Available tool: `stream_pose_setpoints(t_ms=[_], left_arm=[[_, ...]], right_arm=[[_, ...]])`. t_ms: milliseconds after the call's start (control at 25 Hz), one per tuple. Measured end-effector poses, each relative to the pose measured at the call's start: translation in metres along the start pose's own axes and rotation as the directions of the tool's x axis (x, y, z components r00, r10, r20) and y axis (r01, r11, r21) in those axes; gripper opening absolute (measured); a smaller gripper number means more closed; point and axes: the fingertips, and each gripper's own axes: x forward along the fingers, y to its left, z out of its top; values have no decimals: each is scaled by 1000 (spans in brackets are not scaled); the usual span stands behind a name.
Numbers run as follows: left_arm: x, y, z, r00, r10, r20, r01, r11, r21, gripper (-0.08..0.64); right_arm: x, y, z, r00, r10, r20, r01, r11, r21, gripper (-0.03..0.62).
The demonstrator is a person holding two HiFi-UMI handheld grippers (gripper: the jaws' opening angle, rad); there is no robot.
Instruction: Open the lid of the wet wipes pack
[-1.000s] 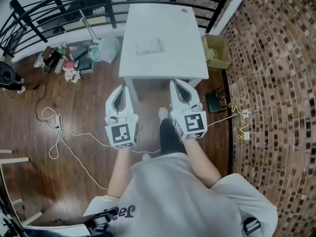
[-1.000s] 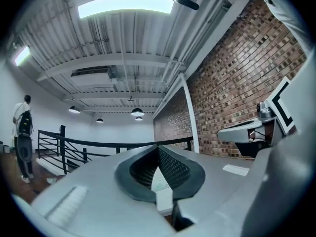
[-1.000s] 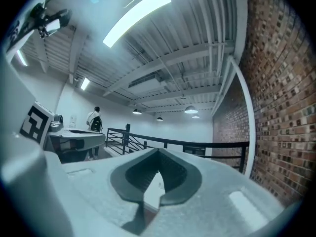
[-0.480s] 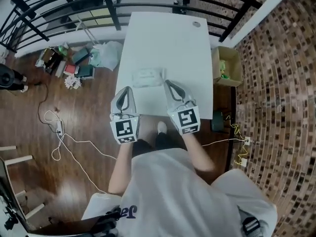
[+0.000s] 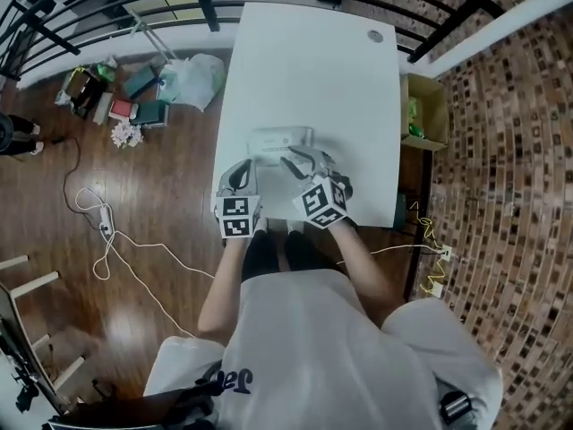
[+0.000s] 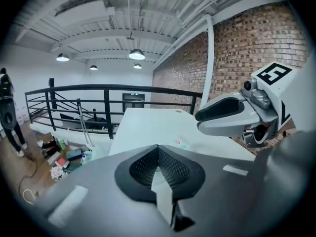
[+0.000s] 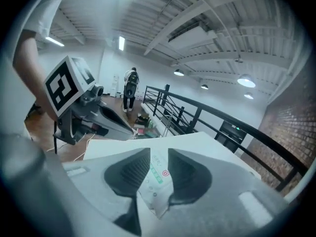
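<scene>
We see the wet wipes pack point(image 5: 276, 139) lying flat on the white table point(image 5: 309, 61). Its long axis runs crosswise to the way both pairs of jaws point. It sits just beyond the tips of our left gripper point(image 6: 158, 147) and a little to their right. Those jaws meet at the tips with nothing between them. The jaws of our right gripper point(image 7: 158, 154) are opening, and the pack shows through their gap with neither pad pressing on it. In the head view this gripper covers the pack's near right edge, and we cannot make out the lid. The pack is pale and soft-looking, with green print and a small red mark too small to read.
</scene>
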Motion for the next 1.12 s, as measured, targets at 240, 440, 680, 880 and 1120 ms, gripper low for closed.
stream_pose_setpoints(t_ms=[240,440,680,880,1120], left_arm=[[45,9,-22,995,-39,-90,35,999,-38,15],[63,9,-39,988,-50,-143,45,998,-36,15],[67,9,-39,989,-57,-134,55,998,-20,15],[72,15,-35,990,-43,-135,41,999,-11,14],[73,17,-36,992,-37,-123,36,999,-8,12]], right_arm=[[50,18,-29,991,73,-110,-92,979,-184,94],[69,34,-60,970,103,-220,-162,949,-270,112],[77,29,-65,970,33,-240,-122,922,-366,93],[67,20,-40,987,-17,-162,-46,926,-374,16],[77,-38,-8,991,-47,-129,16,972,-233,5]])
